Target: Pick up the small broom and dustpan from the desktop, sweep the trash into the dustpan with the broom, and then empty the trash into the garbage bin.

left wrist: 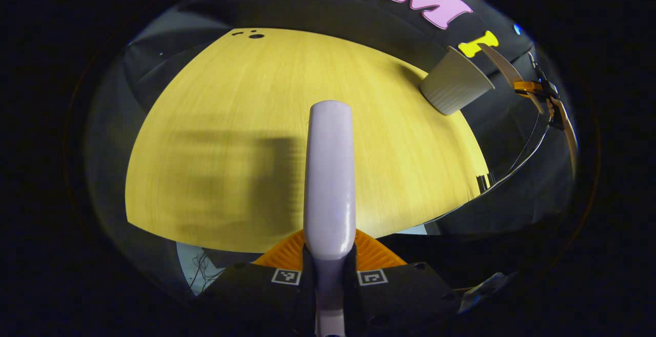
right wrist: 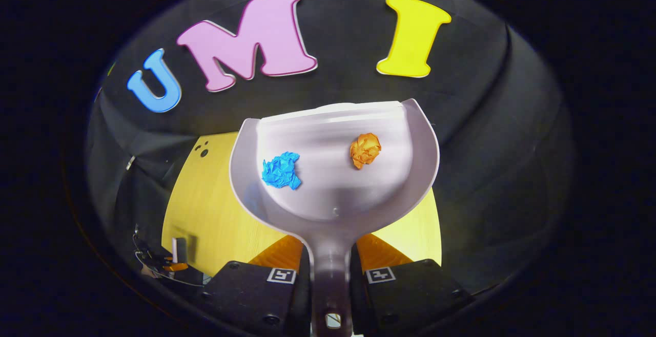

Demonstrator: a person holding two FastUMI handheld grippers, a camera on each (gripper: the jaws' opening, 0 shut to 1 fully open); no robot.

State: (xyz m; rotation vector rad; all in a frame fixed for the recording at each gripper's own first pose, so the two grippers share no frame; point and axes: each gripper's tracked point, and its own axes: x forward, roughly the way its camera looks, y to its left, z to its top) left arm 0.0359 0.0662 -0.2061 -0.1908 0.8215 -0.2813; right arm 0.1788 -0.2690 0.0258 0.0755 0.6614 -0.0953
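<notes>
We see the pale grey plastic dustpan (right wrist: 333, 168) raised above the yellow wooden surface (right wrist: 205, 214), its handle clamped between the fingers of our right tool (right wrist: 330, 275). Inside the dustpan lie a crumpled blue paper ball (right wrist: 281, 171) and a crumpled orange paper ball (right wrist: 365, 150), apart. Our left tool (left wrist: 328, 268) grips the pale lilac broom handle (left wrist: 329, 173) above the surface; a ribbed grey bin (left wrist: 453, 87) stands at that surface's far edge.
</notes>
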